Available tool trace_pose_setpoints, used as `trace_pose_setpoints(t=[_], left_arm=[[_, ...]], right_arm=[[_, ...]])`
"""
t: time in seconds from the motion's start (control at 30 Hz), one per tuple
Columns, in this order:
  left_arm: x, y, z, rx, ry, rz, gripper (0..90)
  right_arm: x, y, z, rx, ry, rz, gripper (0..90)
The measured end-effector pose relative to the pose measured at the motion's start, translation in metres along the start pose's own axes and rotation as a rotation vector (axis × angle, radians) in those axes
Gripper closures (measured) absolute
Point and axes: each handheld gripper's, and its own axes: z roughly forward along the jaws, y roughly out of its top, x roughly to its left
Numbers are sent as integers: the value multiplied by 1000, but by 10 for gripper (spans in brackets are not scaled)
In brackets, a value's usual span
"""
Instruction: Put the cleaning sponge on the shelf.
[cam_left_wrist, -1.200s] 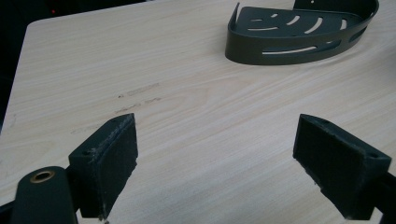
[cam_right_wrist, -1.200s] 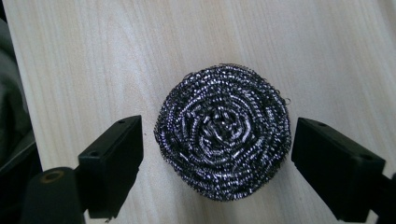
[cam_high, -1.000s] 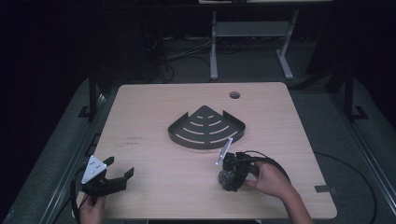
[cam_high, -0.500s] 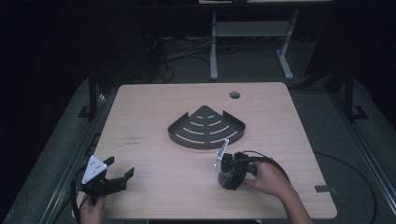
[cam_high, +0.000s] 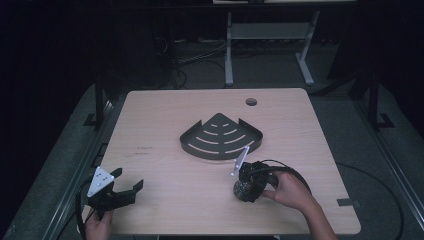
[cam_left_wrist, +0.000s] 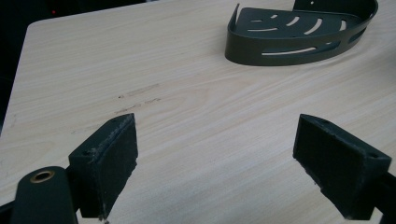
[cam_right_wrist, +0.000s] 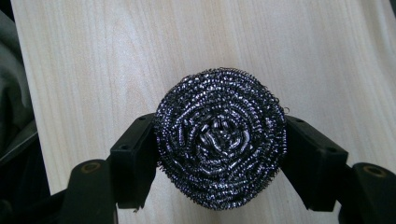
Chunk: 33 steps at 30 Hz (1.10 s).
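Right tongs (cam_right_wrist: 219, 144) just closed onto one steel scourer (cam_right_wrist: 220, 143); left tongs (cam_left_wrist: 217, 165) wide, empty; one black rack (cam_high: 221, 136).

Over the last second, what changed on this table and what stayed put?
The right gripper has just been closing its jaws and now clamps the steel wool scourer, which sits on the table near the front edge. Neither hand visibly shifted. The left gripper remains open with nothing between its jaws, and the dark corner shelf lies where it was.
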Motion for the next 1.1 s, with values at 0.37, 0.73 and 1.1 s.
trace_pose_setpoints(t=[0.37, 0.73, 1.1], left_arm=[[1, 0, -1, -2, 1, -4, 133], [1, 0, 0, -5, 0, -9, 133], [2, 0, -1, -6, 2, -9, 133]], right_arm=[[-3, 6, -11, -7, 3, -12, 315], [-6, 15, -19, -10, 9, -22, 314], [-14, 23, -27, -6, 10, -27, 315]])
